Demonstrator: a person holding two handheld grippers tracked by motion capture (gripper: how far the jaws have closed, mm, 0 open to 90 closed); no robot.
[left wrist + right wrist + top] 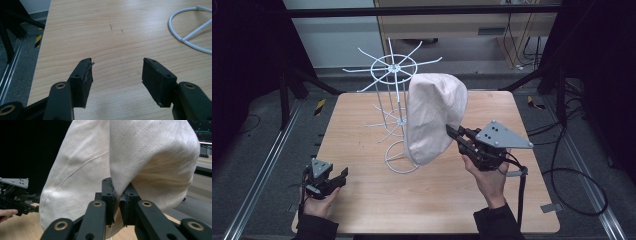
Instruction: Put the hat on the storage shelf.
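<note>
A beige cloth cap (434, 117) hangs over one arm of a white wire rack (394, 67) that stands mid-table. My right gripper (451, 131) reaches the cap's lower right edge from the right. In the right gripper view its jaws (118, 187) stand close together, pinching a fold of the cap (150, 152). My left gripper (343, 175) rests low near the table's front left corner, well apart from the rack. It is open (117, 67) with bare wood between its pads, and the rack's base ring (175, 30) lies ahead of it to the right.
The wooden table (362, 115) ends close to the left gripper's left side, with a metal rail (262, 170) on the floor beyond. Cables (572, 185) trail on the floor at the right. The rack's spokes (362, 70) stick out at the top.
</note>
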